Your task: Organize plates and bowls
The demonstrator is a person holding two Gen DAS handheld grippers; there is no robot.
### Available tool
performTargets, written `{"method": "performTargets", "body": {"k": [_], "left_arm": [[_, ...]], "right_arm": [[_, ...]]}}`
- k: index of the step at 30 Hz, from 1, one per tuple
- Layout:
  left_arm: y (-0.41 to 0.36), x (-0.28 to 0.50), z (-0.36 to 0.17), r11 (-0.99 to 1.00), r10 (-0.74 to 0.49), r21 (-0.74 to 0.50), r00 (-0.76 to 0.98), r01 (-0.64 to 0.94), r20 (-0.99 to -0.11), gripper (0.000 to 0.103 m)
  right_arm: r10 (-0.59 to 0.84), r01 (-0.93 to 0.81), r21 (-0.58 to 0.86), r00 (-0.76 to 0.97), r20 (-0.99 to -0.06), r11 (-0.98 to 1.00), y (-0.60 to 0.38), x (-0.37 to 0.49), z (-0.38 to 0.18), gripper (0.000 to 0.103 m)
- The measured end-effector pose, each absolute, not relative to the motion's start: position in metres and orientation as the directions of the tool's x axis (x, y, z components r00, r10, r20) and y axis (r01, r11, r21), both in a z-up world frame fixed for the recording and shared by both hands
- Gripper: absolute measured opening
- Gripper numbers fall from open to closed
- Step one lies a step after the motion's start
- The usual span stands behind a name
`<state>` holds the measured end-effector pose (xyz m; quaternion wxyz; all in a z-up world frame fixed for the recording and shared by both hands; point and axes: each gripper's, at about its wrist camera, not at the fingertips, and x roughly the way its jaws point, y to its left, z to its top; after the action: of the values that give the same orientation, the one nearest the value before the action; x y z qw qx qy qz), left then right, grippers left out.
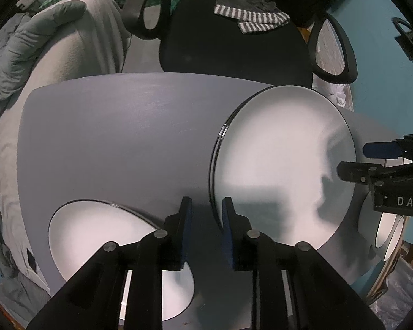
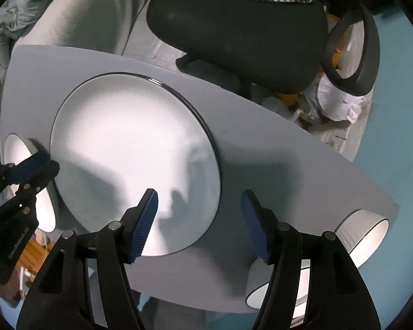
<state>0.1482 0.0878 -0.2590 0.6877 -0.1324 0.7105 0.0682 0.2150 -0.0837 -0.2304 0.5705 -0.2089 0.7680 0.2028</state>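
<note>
A stack of white, dark-rimmed plates (image 1: 283, 170) (image 2: 129, 143) lies on the grey table (image 1: 110, 137) (image 2: 289, 170). My left gripper (image 1: 206, 209) (image 2: 50, 161) points straight down at the stack's left edge. Its jaws stand slightly apart with the rim between them, close to the right pad, and the left pad is clear of it. My right gripper (image 2: 198, 195) (image 1: 353, 160) hovers open over the stack's opposite edge and holds nothing. A white dish (image 1: 102, 247) (image 2: 19, 151) sits beside the left gripper. Two white bowls (image 2: 363, 236) (image 2: 275, 288) lie on their sides at the table's right end.
A black office chair (image 1: 234, 49) (image 2: 234, 27) with a striped cloth (image 1: 250, 16) on it stands just beyond the table. Grey bedding (image 1: 55, 55) lies to the left. Plastic bags (image 2: 338, 101) sit on the floor by the chair. The floor is teal (image 2: 385, 151).
</note>
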Motion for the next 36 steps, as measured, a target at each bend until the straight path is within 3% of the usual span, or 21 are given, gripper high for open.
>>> {"method": "performTargets", "body": {"k": [4,8,14,25,36], "left_arm": [[0.088,0.141,-0.252,0.957,-0.069,-0.065,-0.004,-0.283,-0.998,0.028],[0.087,0.132,-0.24,0.964,-0.033,-0.037,0.02,-0.265,-0.999,0.042],[0.091,0.117,-0.222,0.956,-0.045,-0.058,0.051,-0.287,-0.998,0.052],[0.11,0.087,-0.185,0.951,0.014,-0.021,0.111,-0.309,-0.994,0.062],[0.147,0.052,-0.174,0.917,-0.01,-0.06,0.126,-0.395,-0.992,0.067]], "right_arm": [[-0.1,-0.58,0.021,-0.176,-0.979,0.814,-0.086,0.21,-0.218,0.063],[-0.092,-0.601,-0.004,-0.116,-0.989,0.8,-0.087,0.202,-0.205,0.069],[-0.064,-0.609,-0.004,-0.076,-0.995,0.793,-0.082,0.19,-0.188,0.07],[-0.02,-0.664,-0.009,-0.009,-1.0,0.748,-0.062,0.164,-0.156,0.071],[0.027,-0.714,0.006,0.019,-0.999,0.7,-0.035,0.143,-0.131,0.072]]}}
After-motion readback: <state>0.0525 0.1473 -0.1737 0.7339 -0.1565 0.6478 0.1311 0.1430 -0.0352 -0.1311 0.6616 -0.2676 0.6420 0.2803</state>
